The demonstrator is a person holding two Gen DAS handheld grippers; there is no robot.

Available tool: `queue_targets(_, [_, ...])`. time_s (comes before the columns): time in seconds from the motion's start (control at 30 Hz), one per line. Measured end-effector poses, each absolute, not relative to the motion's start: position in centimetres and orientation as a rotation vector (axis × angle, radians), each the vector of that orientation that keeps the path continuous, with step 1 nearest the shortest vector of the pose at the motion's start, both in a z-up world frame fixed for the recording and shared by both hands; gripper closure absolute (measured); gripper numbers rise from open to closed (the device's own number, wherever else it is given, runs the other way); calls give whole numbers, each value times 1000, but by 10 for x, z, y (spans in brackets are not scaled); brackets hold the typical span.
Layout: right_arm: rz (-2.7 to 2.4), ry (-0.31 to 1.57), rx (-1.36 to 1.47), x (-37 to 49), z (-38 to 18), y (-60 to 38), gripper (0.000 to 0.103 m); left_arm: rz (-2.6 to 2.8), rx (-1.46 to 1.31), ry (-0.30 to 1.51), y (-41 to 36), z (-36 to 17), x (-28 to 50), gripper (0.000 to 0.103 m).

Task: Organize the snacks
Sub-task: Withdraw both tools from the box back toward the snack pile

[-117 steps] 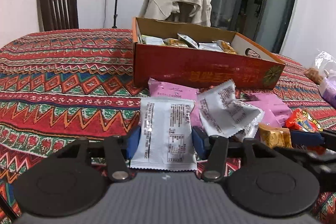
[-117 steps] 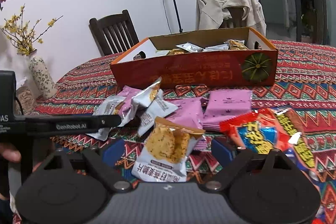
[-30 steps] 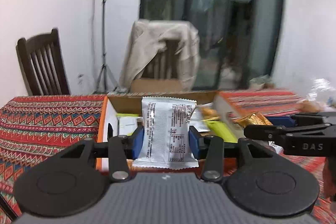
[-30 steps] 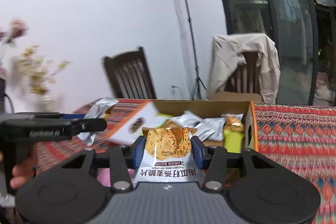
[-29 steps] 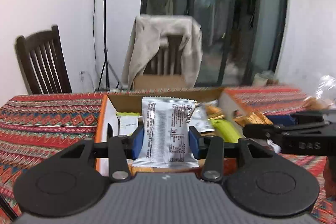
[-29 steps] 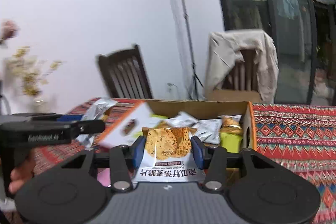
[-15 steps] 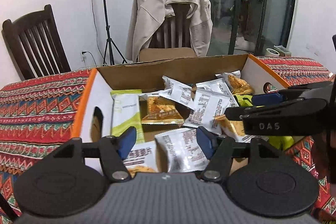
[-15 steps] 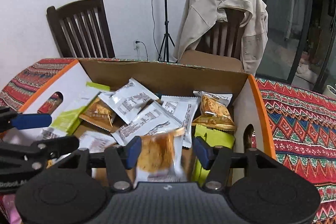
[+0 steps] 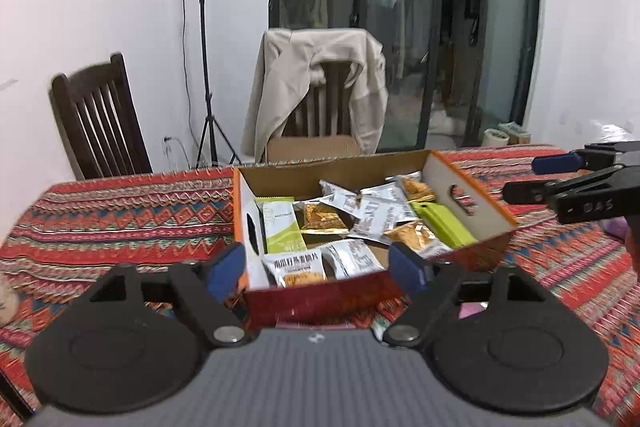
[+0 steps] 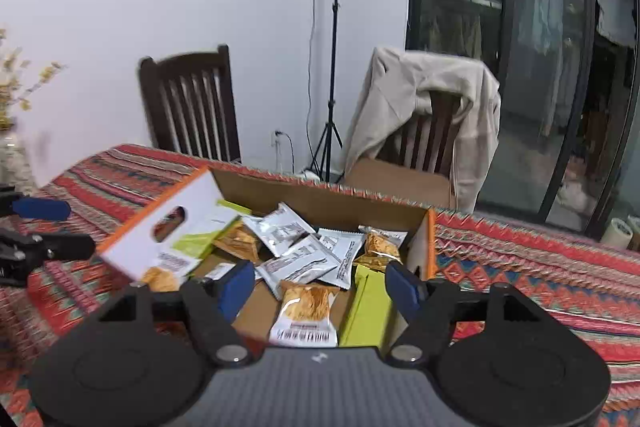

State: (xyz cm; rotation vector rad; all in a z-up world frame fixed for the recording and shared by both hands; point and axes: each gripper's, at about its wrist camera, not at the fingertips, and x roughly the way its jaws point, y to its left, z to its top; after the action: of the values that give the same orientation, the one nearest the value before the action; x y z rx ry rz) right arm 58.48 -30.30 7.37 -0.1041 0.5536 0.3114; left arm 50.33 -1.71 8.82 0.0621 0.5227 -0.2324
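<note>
Both the left gripper (image 9: 316,269) and the right gripper (image 10: 320,287) are opening with nothing between them above the snack box (image 9: 472,203), so a low withdrawal may catch its front wall and drag the packets (image 9: 372,219) lying inside.

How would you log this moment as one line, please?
left gripper: opening, empty | right gripper: opening, empty | snack packets: in box

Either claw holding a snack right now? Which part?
Nothing held. Left claw and right claw jaws are opening, empty, above the snack box.
</note>
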Motion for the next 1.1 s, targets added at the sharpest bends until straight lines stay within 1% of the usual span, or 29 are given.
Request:
queue_targets(0.07, [318, 530, -115, 554, 90, -309, 26, -241, 62, 499, -10, 95, 472, 16])
queue_targets(0.17, [333, 487, -128, 502, 110, -316, 20, -245, 60, 467, -1, 99, 425, 11])
queue_targets(0.3, [354, 431, -127, 433, 126, -325, 18, -225, 67, 425, 6, 94, 365, 8])
queue_targets(0.37, [360, 399, -124, 398, 127, -329, 17, -210, 56, 408, 8, 88, 335, 6])
queue_targets(0.43, [359, 369, -130, 364, 123, -332, 17, -195, 39, 406, 9, 80, 310, 6])
queue_targets(0.53, [360, 352, -137, 318, 111, -331, 16, -178, 3, 416, 7, 68, 277, 5])
queue_targets(0.67, [368, 378, -125, 270, 85, -326, 16, -153, -34, 443, 3, 47, 242, 5])
queue_targets(0.8, [355, 426, -71, 236, 52, -320, 16, -123, -63, 520, 6, 21, 223, 5])
queue_targets(0.93, [340, 499, 11, 220, 15, -318, 16, -100, -74, 567, 11, 4, 211, 6])
queue_targets(1.1, [306, 578, -2, 213, -16, -313, 16, -75, -69, 562, 15, 3, 204, 6])
